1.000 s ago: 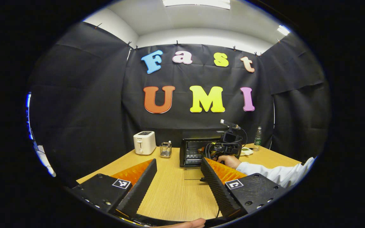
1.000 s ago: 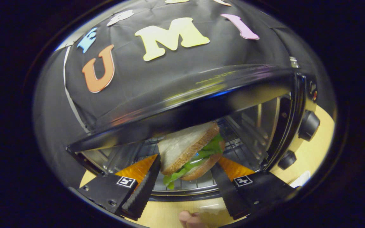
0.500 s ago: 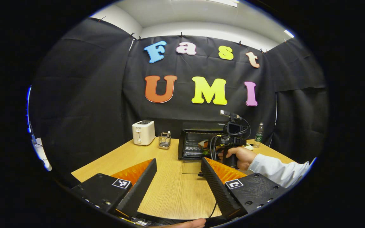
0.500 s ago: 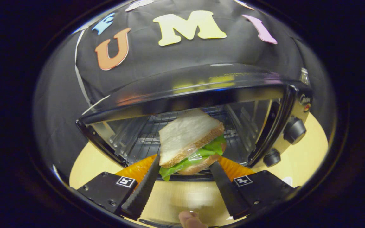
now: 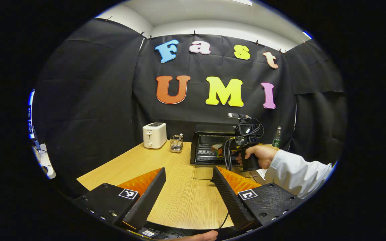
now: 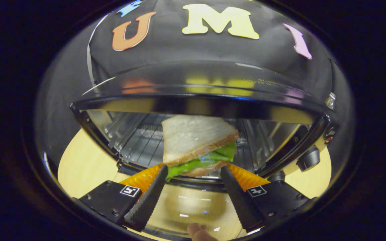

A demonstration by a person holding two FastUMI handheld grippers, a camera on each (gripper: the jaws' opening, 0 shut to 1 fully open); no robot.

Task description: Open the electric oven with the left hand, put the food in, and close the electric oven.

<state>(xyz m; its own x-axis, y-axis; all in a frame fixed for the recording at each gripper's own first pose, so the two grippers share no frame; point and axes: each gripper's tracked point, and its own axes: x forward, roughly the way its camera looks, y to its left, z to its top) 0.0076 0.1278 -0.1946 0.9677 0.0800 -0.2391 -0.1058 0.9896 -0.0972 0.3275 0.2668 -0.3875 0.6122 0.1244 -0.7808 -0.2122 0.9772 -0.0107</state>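
The black electric oven (image 5: 209,149) stands at the far side of the table with its glass door (image 5: 202,172) folded down flat. In the right gripper view its mouth and wire rack (image 6: 142,139) sit close ahead. My right gripper (image 6: 193,169) is shut on a sandwich (image 6: 198,144) of white bread and green lettuce, held at the oven's mouth above the lowered door (image 6: 186,204). In the left gripper view a hand holds that right gripper (image 5: 243,147) in front of the oven. My left gripper (image 5: 189,170) hangs open over the table's near part, holding nothing.
A white toaster (image 5: 154,135) and a small wire basket (image 5: 176,144) stand left of the oven, and a plastic bottle (image 5: 275,137) stands to its right. A white sleeve (image 5: 297,170) reaches in from the right. The oven's knobs (image 6: 308,157) are on its right side.
The right gripper has levelled out and drawn back a little from inside the oven, still holding the sandwich. In the left gripper view the hand holding it has risen and shifted right.
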